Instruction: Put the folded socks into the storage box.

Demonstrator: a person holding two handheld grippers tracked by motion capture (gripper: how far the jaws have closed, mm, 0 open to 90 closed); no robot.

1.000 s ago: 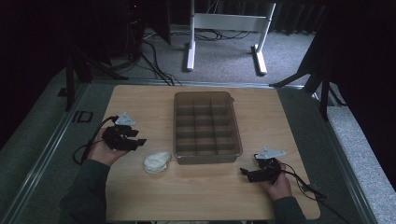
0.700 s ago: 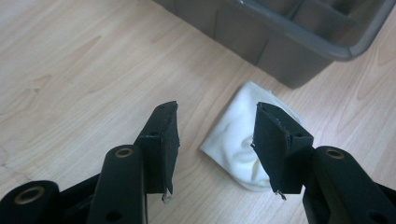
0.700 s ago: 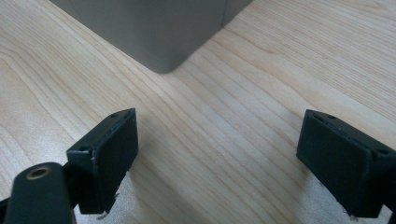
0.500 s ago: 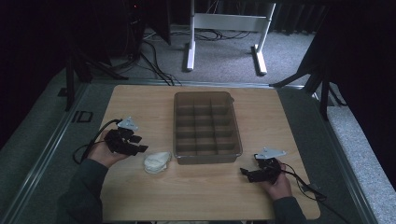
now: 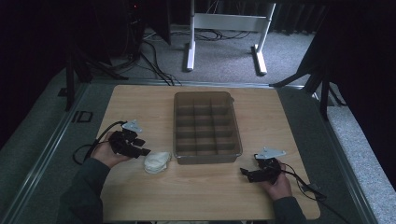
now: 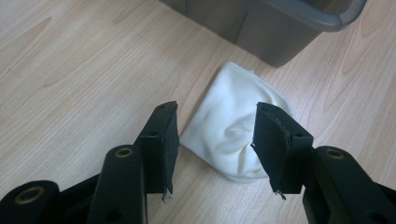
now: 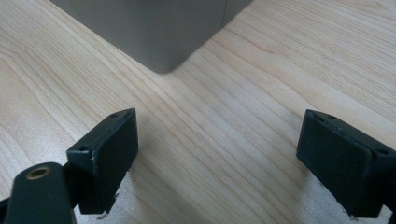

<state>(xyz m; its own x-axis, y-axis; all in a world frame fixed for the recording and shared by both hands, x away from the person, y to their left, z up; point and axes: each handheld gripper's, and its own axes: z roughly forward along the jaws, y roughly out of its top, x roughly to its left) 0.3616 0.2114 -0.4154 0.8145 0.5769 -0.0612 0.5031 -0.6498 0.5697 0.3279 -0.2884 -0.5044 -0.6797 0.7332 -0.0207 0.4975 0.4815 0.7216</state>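
Left gripper (image 6: 215, 149): jaws spread, poised just over the near edge of the white cloth (image 6: 236, 130), not pinching it. Cloth bundled on the wooden surface (image 5: 201, 191), just beside the near left corner of the grey compartment tray (image 5: 207, 123). Right gripper (image 7: 217, 163): jaws spread wide over bare surface, near the tray's near right corner.

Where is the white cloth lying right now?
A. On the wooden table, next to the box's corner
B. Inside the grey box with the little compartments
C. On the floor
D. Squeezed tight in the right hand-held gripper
A: the white cloth lies flat on the wooden table beside a corner of the grey compartment box, in front of the open left hand-held gripper.
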